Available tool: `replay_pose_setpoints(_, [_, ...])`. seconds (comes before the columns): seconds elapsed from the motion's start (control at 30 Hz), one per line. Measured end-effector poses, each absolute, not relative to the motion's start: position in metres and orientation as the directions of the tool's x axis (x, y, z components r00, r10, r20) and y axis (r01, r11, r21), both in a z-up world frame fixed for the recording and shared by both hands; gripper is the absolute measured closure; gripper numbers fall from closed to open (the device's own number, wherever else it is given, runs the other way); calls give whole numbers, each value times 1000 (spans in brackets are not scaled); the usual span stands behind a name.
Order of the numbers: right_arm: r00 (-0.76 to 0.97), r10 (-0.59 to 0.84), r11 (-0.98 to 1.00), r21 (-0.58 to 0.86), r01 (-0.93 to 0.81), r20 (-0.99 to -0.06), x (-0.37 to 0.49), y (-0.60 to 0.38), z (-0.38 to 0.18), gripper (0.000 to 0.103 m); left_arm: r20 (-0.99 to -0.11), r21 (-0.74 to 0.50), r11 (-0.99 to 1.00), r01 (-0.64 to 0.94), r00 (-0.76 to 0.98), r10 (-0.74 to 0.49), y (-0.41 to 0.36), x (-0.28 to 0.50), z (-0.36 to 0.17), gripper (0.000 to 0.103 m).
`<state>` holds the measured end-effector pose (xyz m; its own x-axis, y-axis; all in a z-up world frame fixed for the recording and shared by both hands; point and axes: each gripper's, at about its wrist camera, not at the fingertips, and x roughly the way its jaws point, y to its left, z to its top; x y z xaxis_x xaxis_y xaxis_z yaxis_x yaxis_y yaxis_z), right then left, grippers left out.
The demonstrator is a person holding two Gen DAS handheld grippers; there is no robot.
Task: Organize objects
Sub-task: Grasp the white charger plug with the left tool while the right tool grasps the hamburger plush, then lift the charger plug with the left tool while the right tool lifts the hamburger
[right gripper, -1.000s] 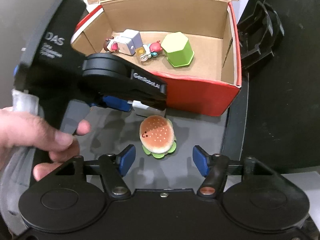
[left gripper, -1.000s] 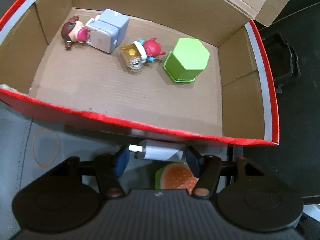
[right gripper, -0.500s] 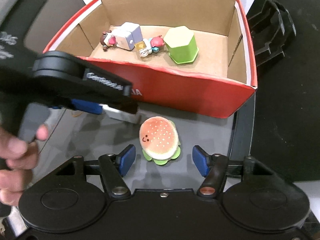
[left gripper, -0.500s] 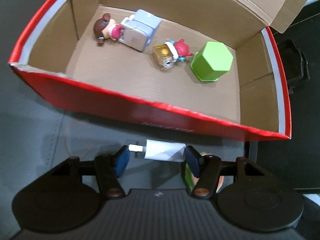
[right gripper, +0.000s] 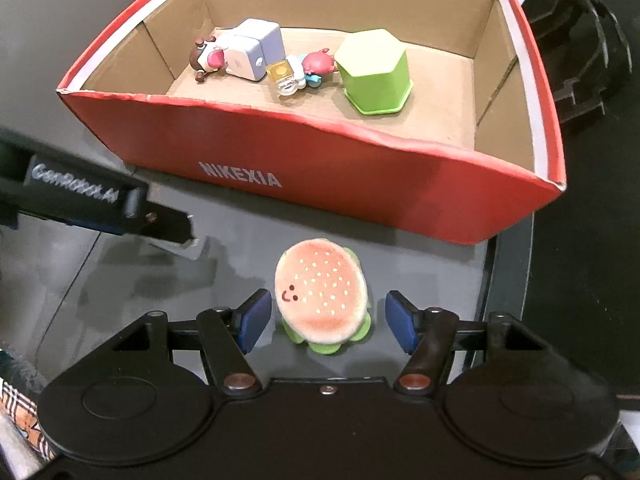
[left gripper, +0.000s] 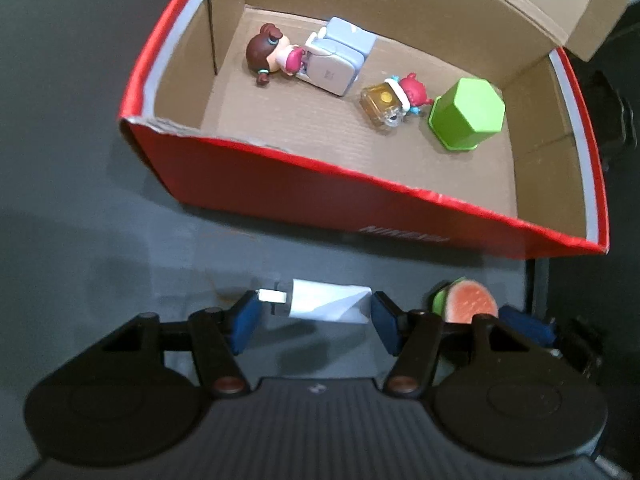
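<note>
My left gripper [left gripper: 314, 316] is shut on a small white tube [left gripper: 328, 302] and holds it crosswise in front of the red cardboard box [left gripper: 304, 184]. My right gripper [right gripper: 326, 320] is open, its blue pads either side of a plush burger [right gripper: 322, 294] lying on the grey table; the pads are apart from it. The burger also shows at the right of the left wrist view [left gripper: 466, 304]. The box [right gripper: 360, 184] holds a doll figure [left gripper: 272, 56], a pale blue block [left gripper: 340, 60], a small amber toy [left gripper: 384, 104] and a green hexagonal cup [left gripper: 468, 114].
The box lid flap [left gripper: 500, 4] stands open at the back. A black rack [right gripper: 584, 52] stands to the right of the box. The left gripper's body [right gripper: 80, 196] reaches in from the left of the right wrist view. Printed fabric [right gripper: 20, 404] lies at lower left.
My left gripper has drawn back and left from the box with the tube still in it. My right gripper has closed in on the burger, which now lies between its pads.
</note>
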<state>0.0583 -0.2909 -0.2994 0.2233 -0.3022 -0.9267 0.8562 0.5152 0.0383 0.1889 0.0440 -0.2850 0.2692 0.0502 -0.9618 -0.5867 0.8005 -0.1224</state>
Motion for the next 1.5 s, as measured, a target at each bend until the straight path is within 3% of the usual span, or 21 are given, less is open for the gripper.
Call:
replay_pose_setpoints(0.1, [216, -311, 515, 27, 857, -926, 59, -291, -305, 41, -965, -108, 793, -600, 254, 60, 47, 188, -284, 43])
replay_pose_setpoints(0.2, [228, -290, 501, 55, 863, -930, 57, -293, -307, 58, -968, -95, 782, -616, 240, 71, 50, 187, -283, 43])
replay_pose_setpoints(0.37, [249, -269, 453, 106, 885, -930, 51, -296, -303, 59, -968, -68, 792, -606, 231, 93, 54, 192, -273, 39])
replay_pose_setpoints(0.57, [254, -209, 389, 158, 908, -945, 43, -294, -305, 58, -970, -31, 795, -606, 210, 122, 46, 202, -276, 25])
replay_pose_setpoints(0.8, [239, -200, 379, 150, 913, -950, 37, -292, -303, 54, -975, -9, 771, -637, 176, 133, 40, 202, -297, 24])
replay_pose_setpoints(0.87, [235, -197, 386, 145, 911, -952, 38, -293, -304, 51, -976, -9, 754, -656, 171, 138, 41, 201, -301, 24])
replay_pose_setpoints(1.0, [215, -213, 407, 114, 906, -953, 44, -293, -306, 33, -974, 12, 737, -676, 159, 162, 43, 201, -305, 24])
replay_pose_setpoints(1.2, [203, -220, 428, 93, 899, -954, 50, -295, -308, 31, -972, 16, 727, -686, 159, 172, 42, 201, -308, 25])
replay_pose_setpoints(1.4, [191, -218, 434, 80, 898, -957, 57, -298, -315, 28, -969, 57, 740, -670, 143, 204, 41, 202, -308, 41])
replay_pose_setpoints(1.5, [187, -226, 446, 69, 892, -956, 60, -298, -316, 25, -967, 36, 737, -675, 162, 196, 44, 199, -303, 41])
